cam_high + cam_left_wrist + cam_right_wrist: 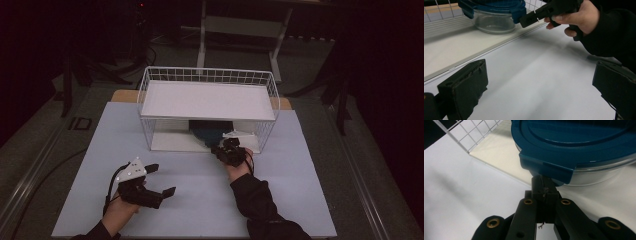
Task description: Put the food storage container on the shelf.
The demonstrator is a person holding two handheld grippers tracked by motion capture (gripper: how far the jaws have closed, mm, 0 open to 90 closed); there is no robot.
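- Left tool (161,179): held in the person's left hand (120,212) at the near left of the table (300,200); jaws spread wide, nothing between them. A grey three-cornered plate (132,170) sits on top. In the left gripper view its two black pads (466,87) stand far apart over the bare white tabletop.
- Right forearm: dark sleeve (257,205) reaching forward from the near edge, right of centre.
- Right tool (222,148): held in the person's right hand (239,167), at the open front of the rack. In the right gripper view its jaws are pressed together, the tips just under the corner tab of the blue lid (574,147); whether they pinch the tab itself cannot be told. The left gripper view shows the tool's tip (531,18) touching the lid's edge.
- Glass container (494,23): round, clear, capped with the blue snap lid; stands on the lower white shelf (446,50) of the rack, near its front edge. In the high view it appears as a dark shape (207,131) beneath the upper tray.
- Wire rack (145,107): white, at the middle of the table, with a flat white tray (207,100) across its top.
- Beyond the table: dark floor and a pale frame stand (240,27).
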